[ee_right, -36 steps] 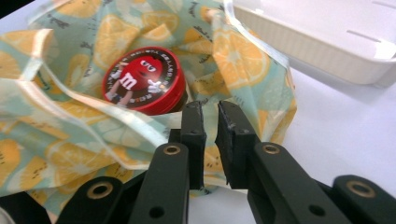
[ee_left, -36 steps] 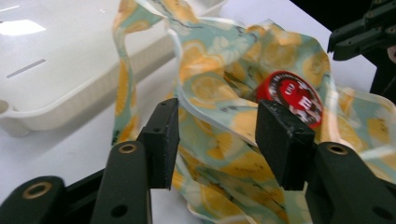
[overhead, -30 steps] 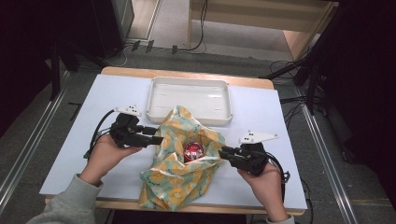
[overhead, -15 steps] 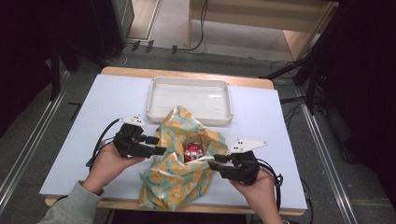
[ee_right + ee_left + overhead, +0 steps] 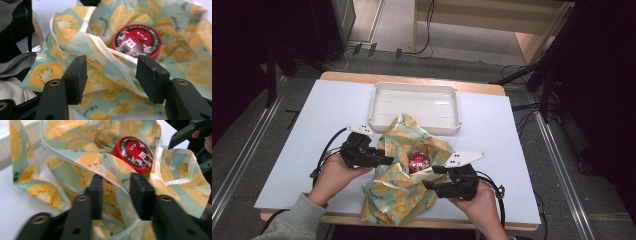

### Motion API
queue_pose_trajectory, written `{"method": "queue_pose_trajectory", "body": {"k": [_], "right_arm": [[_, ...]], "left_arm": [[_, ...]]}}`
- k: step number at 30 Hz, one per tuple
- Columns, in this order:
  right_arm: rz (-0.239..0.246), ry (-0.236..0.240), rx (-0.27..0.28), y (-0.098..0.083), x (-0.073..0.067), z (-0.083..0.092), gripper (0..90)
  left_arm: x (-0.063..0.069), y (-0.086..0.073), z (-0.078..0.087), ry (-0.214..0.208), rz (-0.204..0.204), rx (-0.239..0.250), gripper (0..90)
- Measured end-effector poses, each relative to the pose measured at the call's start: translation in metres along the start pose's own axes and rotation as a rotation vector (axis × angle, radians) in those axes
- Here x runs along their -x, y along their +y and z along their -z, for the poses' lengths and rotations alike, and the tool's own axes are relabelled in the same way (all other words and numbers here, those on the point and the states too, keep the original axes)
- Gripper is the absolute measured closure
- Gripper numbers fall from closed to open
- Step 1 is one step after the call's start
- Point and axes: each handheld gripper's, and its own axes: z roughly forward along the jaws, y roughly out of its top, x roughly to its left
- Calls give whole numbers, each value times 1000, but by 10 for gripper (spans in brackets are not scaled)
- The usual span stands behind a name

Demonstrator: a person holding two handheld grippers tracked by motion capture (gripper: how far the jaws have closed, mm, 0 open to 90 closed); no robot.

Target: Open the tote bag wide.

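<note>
On the pale table (image 5: 312, 125), a round glossy red tin (image 5: 418, 161) is nested in crumpled lemon-print cloth (image 5: 399, 197). Left gripper (image 5: 116, 195), just closing, is seen around a fold, contact unclear; right gripper (image 5: 111, 77), just opening, is spread wide.

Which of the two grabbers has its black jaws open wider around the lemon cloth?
The right gripper. Its jaws stand wide apart, with the cloth loose between them; they have just been opening. The left gripper has a narrower gap, its jaws just closing in on a fold.

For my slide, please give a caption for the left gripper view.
Left tool closing on a fold of lemon-print cloth, red round tin resting in the cloth behind.
</note>
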Motion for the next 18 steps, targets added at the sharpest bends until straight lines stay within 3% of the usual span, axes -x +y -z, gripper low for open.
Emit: {"method": "queue_pose_trajectory", "body": {"k": [4, 8, 11, 13, 18], "right_arm": [[12, 11, -5, 1, -1, -7, 443], [23, 35, -13, 1, -2, -12, 652], [20, 52, -28, -1, -2, -14, 831], [22, 51, -38, -2, -2, -12, 900], [24, 41, -50, -6, 3, -2, 900]], "left_arm": [[0, 1, -3, -5, -18, 6, 835], [-1, 0, -1, 8, -32, 8, 900], [-3, -1, 0, 6, -31, 2, 900], [-5, -2, 1, 5, -25, 3, 900], [-10, -4, 10, 32, -12, 21, 900]]}}
